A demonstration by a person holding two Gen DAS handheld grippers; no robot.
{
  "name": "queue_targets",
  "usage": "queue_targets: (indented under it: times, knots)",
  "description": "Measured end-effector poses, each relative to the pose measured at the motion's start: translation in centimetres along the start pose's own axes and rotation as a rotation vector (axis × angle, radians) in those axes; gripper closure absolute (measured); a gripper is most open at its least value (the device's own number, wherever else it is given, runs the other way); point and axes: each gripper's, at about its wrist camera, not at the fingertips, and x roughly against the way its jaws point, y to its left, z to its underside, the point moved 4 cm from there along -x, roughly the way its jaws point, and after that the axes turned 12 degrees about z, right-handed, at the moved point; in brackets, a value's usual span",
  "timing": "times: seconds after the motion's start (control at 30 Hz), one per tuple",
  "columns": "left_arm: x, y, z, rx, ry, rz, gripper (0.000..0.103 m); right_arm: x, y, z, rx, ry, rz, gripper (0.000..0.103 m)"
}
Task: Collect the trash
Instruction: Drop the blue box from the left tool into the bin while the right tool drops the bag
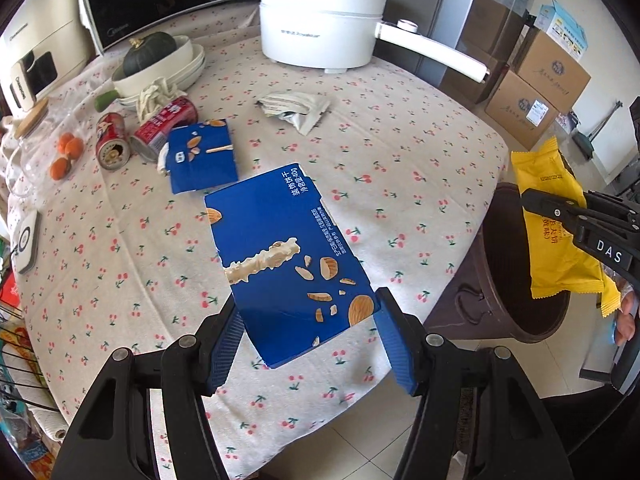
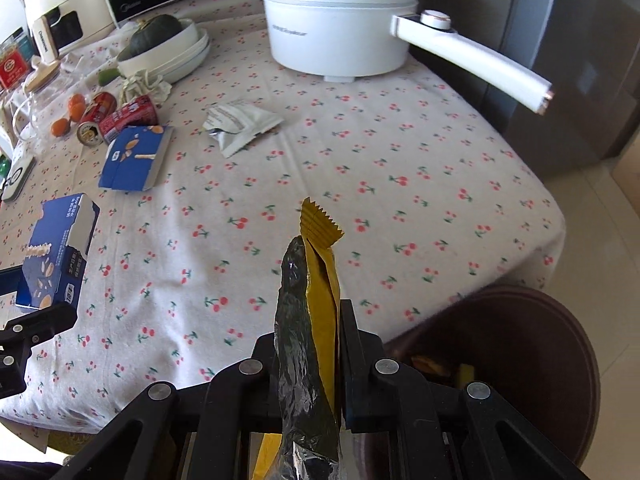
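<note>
My left gripper (image 1: 308,336) is shut on a blue snack box (image 1: 288,256), its blue pads pressing both sides and holding it above the cherry-print tablecloth (image 1: 400,168). The right wrist view shows this box (image 2: 52,256) at the far left. My right gripper (image 2: 308,332) is shut on a yellow wrapper (image 2: 322,280) with a foil lining. In the left wrist view the wrapper (image 1: 552,240) hangs over the brown bin (image 1: 500,280) beside the table. On the table lie a second blue box (image 1: 202,156), two red cans (image 1: 114,142) and a white foil packet (image 1: 296,108).
A white electric pot (image 1: 324,20) stands at the back, its long handle (image 1: 436,54) reaching past the table edge. A bowl with a green squash (image 1: 152,54), oranges (image 1: 66,156) and a glass jug crowd the left. Cardboard cartons (image 1: 536,80) are stacked behind the bin.
</note>
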Motion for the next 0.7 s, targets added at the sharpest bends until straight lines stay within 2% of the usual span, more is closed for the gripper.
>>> queue_targets:
  times: [0.37, 0.7]
  knots:
    - [-4.2, -10.8, -0.1, -0.205, 0.032, 0.08, 0.037, -0.2, -11.6, 7.0, -0.139, 0.069, 0.104, 0.09]
    - [-8.4, -19.1, -0.1, -0.313, 0.063, 0.201, 0.037, 0.2, -18.2, 11.6, -0.234, 0.112, 0.156, 0.09]
